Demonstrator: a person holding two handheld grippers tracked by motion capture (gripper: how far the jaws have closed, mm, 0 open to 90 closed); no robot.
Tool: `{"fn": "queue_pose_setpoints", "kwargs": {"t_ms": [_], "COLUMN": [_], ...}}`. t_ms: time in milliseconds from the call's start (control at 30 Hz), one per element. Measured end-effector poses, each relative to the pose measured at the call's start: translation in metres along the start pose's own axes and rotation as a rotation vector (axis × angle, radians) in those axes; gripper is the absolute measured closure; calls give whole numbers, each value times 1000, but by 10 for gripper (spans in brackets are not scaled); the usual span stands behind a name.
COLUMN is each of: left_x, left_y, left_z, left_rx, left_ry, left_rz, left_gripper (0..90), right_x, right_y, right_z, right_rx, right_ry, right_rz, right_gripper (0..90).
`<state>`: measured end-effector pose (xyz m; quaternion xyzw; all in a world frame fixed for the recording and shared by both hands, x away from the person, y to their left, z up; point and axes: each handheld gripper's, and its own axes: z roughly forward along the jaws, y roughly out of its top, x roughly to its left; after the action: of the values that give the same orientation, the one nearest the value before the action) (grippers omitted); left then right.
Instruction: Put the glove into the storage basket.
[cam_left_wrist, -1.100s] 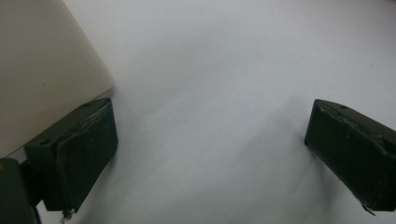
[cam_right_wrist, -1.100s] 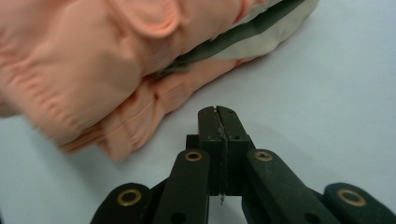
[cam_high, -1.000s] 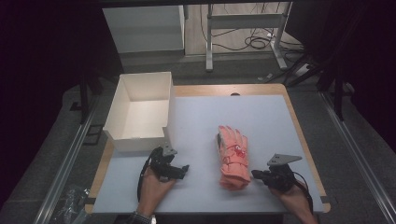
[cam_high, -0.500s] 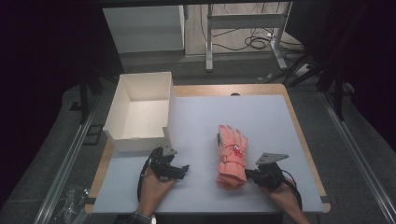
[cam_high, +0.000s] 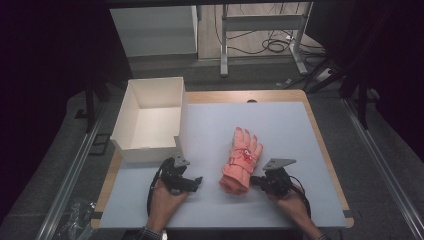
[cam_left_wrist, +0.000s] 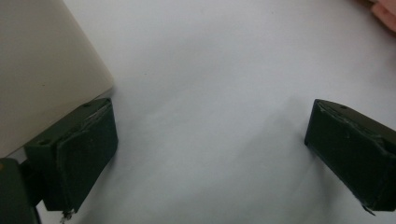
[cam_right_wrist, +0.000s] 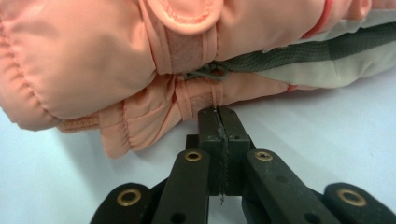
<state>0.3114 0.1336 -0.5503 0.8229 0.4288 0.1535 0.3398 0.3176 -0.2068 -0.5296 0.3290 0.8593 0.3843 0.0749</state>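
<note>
Gloves (cam_high: 242, 161) in salmon pink, laid one on the other with a small red mark on the back of the upper one, are seen on the pale blue-white table (cam_high: 280, 125), cuffs toward the person and fingers pointing away. In the right gripper view the pair (cam_right_wrist: 140, 56) is shown just ahead of the tips, the cuff of the lower glove touching or nearly touching them; a hook-and-loop strap tab and a grey-green palm panel are visible on the side facing the camera.

The right gripper (cam_high: 260, 181) is held by the person's right hand (cam_high: 292, 200) just beside the cuffs, its tips pointed at them. In its own view this gripper (cam_right_wrist: 218, 116) is seen with the jaws pressed flat together (no fabric can be made out between them).

The left gripper (cam_high: 192, 182) is held by the left hand (cam_high: 162, 197) on the far side of the gloves from the right one, near them but apart. Its jaws are spread wide in the left gripper view, with bare table between the left gripper's (cam_left_wrist: 210, 140) pads (cam_left_wrist: 86, 158). A white open-topped box (cam_high: 150, 120) stands beyond and to the outer side of this gripper; in the left gripper view its wall (cam_left_wrist: 42, 70) is seen just beside one pad, and whether they touch cannot be told.
</note>
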Motion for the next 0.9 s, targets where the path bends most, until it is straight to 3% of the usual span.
{"fn": "queue_pose_setpoints", "kwargs": {"t_ms": [667, 900], "left_x": [0, 0], "left_y": [0, 0], "left_z": [0, 0], "left_rx": [-1, 0], "left_ry": [0, 0], "left_rz": [-2, 3], "left_gripper": [26, 25], "right_x": [-7, -6], "right_y": [29, 30], "right_z": [31, 30], "right_rx": [-11, -8], "right_ry": [-20, -29], "right_rz": [17, 10], "right_gripper": [887, 882]}}
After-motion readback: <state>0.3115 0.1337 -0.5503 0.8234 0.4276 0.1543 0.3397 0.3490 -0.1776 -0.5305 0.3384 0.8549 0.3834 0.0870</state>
